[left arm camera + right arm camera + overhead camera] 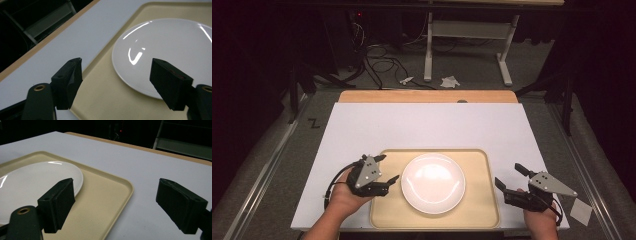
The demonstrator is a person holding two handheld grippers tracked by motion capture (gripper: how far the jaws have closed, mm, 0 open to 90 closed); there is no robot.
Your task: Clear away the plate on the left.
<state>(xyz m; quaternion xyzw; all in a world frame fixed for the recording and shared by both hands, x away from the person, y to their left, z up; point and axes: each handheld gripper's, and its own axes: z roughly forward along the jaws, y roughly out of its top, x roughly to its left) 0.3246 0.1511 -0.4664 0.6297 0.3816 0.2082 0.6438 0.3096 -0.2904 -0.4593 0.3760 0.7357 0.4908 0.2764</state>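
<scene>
White plate [433, 183] on beige tray [484, 210]

place: looking like a lab or a recording room, not anybody's home
lighting: the surface [427, 125] is sitting lit up while everything around it is fading into the dark
floor: grey carpet [472, 75] is running all round, with black cables [382, 65] trailing loose over it and scraps of paper [450, 81] lying about
furniture: a white metal table frame [467, 45] is standing at the back
gear: dark equipment with a small red light [358, 14] is glowing in the far corner
setup: a white sheet is covering the wooden surface, making it look like a test bench
</scene>
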